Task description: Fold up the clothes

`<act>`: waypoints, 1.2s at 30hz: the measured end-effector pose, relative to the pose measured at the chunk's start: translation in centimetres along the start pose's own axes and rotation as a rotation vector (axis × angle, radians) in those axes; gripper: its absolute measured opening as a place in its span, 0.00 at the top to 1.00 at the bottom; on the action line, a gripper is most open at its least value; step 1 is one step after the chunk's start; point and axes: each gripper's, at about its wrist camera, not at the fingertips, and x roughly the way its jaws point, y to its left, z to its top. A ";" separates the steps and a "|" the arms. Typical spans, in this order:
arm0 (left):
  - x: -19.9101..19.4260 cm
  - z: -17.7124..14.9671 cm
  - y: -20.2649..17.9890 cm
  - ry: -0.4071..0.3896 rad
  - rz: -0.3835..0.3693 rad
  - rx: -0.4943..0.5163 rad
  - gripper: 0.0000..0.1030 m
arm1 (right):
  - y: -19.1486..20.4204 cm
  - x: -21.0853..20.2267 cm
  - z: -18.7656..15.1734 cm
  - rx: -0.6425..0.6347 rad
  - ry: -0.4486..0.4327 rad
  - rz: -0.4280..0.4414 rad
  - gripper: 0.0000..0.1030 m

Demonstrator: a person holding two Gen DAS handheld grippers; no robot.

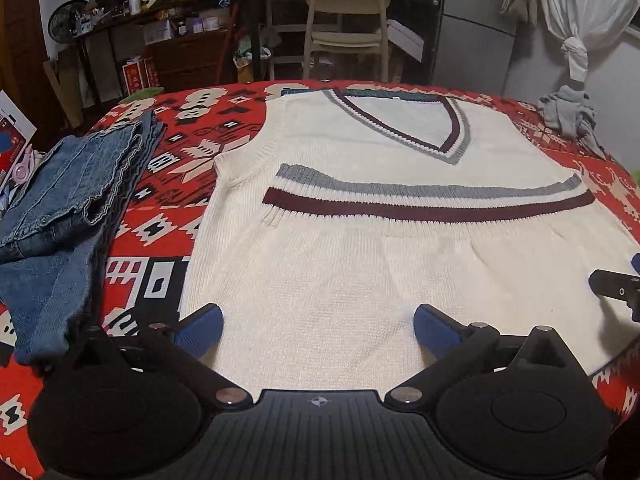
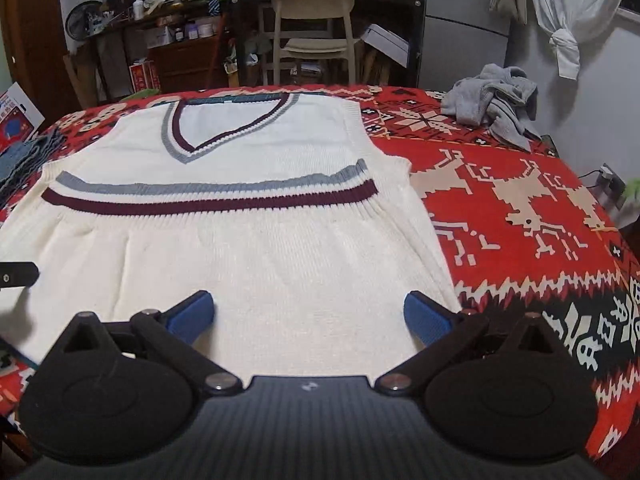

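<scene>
Both your grippers, left gripper (image 1: 318, 322) and right gripper (image 2: 310, 312), hang wide open and empty right over the vest's (image 1: 360, 264) near hem.

Cream knit vest (image 1: 360, 264) with grey and maroon stripes; red patterned cloth (image 2: 520, 168); blue denim (image 1: 60, 208); grey garment (image 2: 492, 100)
</scene>
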 end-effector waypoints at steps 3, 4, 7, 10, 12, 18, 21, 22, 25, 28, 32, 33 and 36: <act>-0.3 0.1 -0.3 0.001 -0.006 0.002 0.00 | -0.2 0.0 0.5 0.002 0.028 0.013 0.01; -0.3 0.0 -0.2 0.002 -0.009 0.002 0.00 | -0.2 0.0 0.7 -0.004 0.042 0.016 0.01; -0.2 0.2 -0.3 0.012 -0.009 0.001 0.00 | -0.5 0.1 0.8 -0.018 0.058 0.037 0.01; 0.0 0.4 -0.4 0.018 -0.005 -0.004 0.00 | -0.5 0.0 0.7 -0.023 0.050 0.041 0.01; -0.1 0.1 -0.3 0.004 -0.008 -0.001 0.00 | -0.5 0.0 0.7 -0.020 0.049 0.039 0.01; -0.7 0.4 -0.4 -0.002 0.005 0.009 0.06 | -0.6 0.3 1.4 -0.039 0.090 0.051 0.01; -1.8 1.2 -0.5 -0.029 -0.003 0.008 0.08 | -0.6 -0.3 2.1 -0.039 0.106 0.035 0.01; -2.3 1.5 -0.6 -0.047 -0.011 0.010 0.08 | -0.7 -0.7 2.3 -0.036 0.095 0.025 0.01; -3.2 2.6 -0.8 -0.086 -0.024 0.030 0.08 | -0.9 -2.0 3.4 -0.008 0.060 0.020 0.01; -3.1 3.6 -1.1 -0.104 -0.022 0.061 0.14 | -0.7 -3.1 4.6 -0.007 0.016 0.032 0.01; -1.6 4.8 -1.4 -0.049 -0.046 0.069 0.46 | 0.1 -3.4 5.9 -0.045 -0.025 0.026 0.15; -1.2 5.1 -1.5 -0.034 -0.053 0.067 0.52 | 0.2 -3.2 6.2 -0.052 -0.020 0.028 0.19; 0.0 5.6 -1.3 -0.012 -0.066 0.049 0.71 | 0.5 -2.0 6.8 -0.051 0.011 0.009 0.52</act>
